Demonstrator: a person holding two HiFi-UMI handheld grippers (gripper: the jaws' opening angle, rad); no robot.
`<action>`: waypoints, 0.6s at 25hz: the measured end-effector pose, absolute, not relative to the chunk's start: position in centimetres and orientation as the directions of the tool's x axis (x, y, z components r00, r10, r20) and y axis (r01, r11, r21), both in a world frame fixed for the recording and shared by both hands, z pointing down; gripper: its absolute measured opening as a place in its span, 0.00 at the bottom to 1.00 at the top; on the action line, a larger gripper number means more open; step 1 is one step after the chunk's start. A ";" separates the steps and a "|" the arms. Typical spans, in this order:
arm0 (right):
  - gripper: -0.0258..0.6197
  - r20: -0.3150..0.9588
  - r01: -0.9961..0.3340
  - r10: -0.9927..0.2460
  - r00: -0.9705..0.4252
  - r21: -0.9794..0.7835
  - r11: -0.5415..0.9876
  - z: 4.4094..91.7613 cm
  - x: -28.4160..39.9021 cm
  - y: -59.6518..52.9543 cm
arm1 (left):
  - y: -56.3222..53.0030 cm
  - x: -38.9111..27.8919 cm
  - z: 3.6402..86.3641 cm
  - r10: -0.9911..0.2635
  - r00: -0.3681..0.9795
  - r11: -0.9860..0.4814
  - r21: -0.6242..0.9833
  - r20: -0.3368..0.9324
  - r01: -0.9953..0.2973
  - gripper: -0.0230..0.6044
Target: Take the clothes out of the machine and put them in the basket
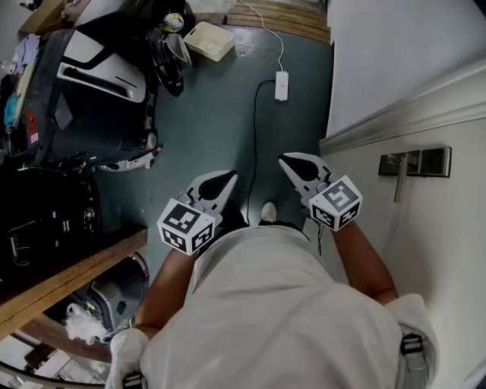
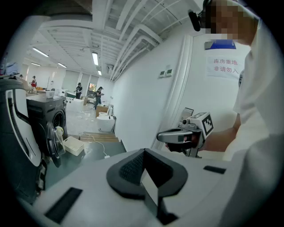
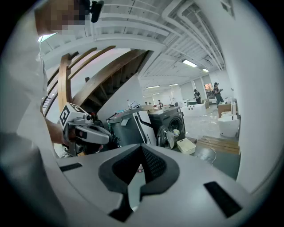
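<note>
Writing: a wall notice in the left gripper view, two lines of red Chinese print. The lower line reads 非请勿入 and the upper line is too soft to read. No brand name is legible on any machine.

Surroundings: grey-green floor. A black cable with a white adapter runs along the floor toward the person's feet. Wooden pallet at the far edge. White wall on the right carries a metal fitting. On the near left is a wooden tabletop with dark equipment on it. A dark cabinet with white trim stands between that and the washing machine. People stand far off in the hall.

Task items: the front-loading washing machine stands far left with its round door swung open. The clothes inside cannot be made out. The pale basket sits on the floor just right of the door.

Grippers: the left hand-held gripper and the right hand-held gripper are both held close to the person's body, well short of machine and basket. Each has its jaws pressed together with nothing between them. The open floor between them and the basket holds only the cable.
</note>
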State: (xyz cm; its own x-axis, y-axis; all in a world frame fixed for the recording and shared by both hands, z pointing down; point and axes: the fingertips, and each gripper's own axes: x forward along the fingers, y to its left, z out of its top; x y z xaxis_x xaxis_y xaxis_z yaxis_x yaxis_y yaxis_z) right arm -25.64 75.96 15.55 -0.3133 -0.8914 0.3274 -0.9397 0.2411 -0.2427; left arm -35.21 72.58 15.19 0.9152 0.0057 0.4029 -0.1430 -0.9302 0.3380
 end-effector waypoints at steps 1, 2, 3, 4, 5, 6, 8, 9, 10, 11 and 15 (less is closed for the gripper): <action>0.04 0.330 -0.938 -0.889 -0.318 -0.247 0.244 15.7 -25.4 75.8 | 72.3 -35.1 15.4 0.003 0.914 -0.929 0.339 0.405 -0.147 0.03; 0.04 0.333 -0.937 -0.887 -0.321 -0.249 0.246 15.9 -25.1 75.5 | 72.0 -35.0 15.5 0.002 0.913 -0.928 0.341 0.408 -0.150 0.03; 0.04 0.336 -0.936 -0.885 -0.324 -0.249 0.248 16.1 -24.9 75.2 | 71.6 -34.9 15.8 0.003 0.912 -0.927 0.343 0.410 -0.152 0.03; 0.04 0.339 -0.936 -0.883 -0.325 -0.246 0.250 16.2 -24.6 74.7 | 71.0 -34.7 16.1 0.005 0.911 -0.926 0.347 0.411 -0.152 0.03; 0.04 0.344 -0.937 -0.881 -0.325 -0.241 0.252 16.3 -24.4 74.1 | 70.3 -34.5 16.3 0.007 0.912 -0.924 0.351 0.411 -0.151 0.03; 0.04 0.349 -0.938 -0.879 -0.325 -0.238 0.253 16.4 -24.2 73.5 | 69.5 -34.4 16.5 0.010 0.913 -0.922 0.357 0.408 -0.150 0.03; 0.04 0.360 -0.940 -0.877 -0.319 -0.241 0.243 16.6 -23.8 72.2 | 67.9 -34.0 16.7 0.016 0.917 -0.921 0.363 0.399 -0.142 0.03; 0.04 0.359 -0.940 -0.879 -0.313 -0.247 0.234 16.6 -23.6 71.4 | 67.0 -33.8 16.7 0.021 0.919 -0.922 0.363 0.393 -0.134 0.03; 0.04 0.352 -0.941 -0.884 -0.306 -0.252 0.225 16.4 -23.4 70.6 | 66.0 -33.5 16.7 0.027 0.922 -0.924 0.362 0.387 -0.125 0.03; 0.04 0.344 -0.942 -0.890 -0.300 -0.253 0.220 16.1 -23.2 69.7 | 64.9 -33.3 16.6 0.033 0.924 -0.924 0.364 0.381 -0.117 0.03; 0.19 0.344 -0.949 -0.893 -0.290 -0.223 0.223 15.2 -23.0 65.9 | 61.1 -32.8 15.9 0.068 0.931 -0.924 0.375 0.360 -0.077 0.03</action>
